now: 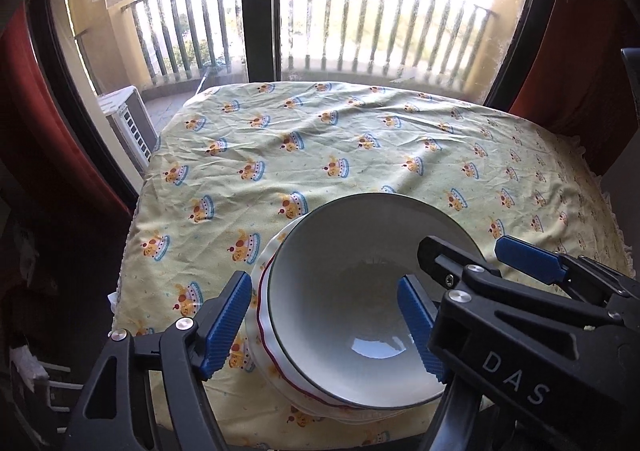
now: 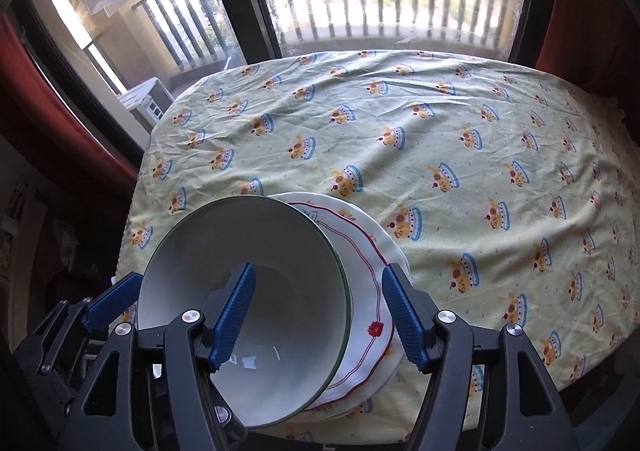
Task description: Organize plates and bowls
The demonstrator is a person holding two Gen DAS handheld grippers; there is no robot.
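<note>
Both claws stood open, empty: left gripper (image 1: 324, 321) and right gripper (image 2: 318, 317) straddled the white green-rimmed ceramic bowl (image 1: 352, 315), which sat on stacked red-trimmed scalloped plates (image 2: 370, 299) near the crown-print tablecloth's (image 2: 460, 123) front edge. Best to withdraw straight up, pads clear of the rim.

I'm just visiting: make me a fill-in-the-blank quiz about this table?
The white bowl sits on a stack of ____.
The top plate has a wavy ____ line near its rim.
The tablecloth under the stack is pale ____.
Both grippers' ribbed pads are ____.

Missing: plates; red; yellow; blue
</note>
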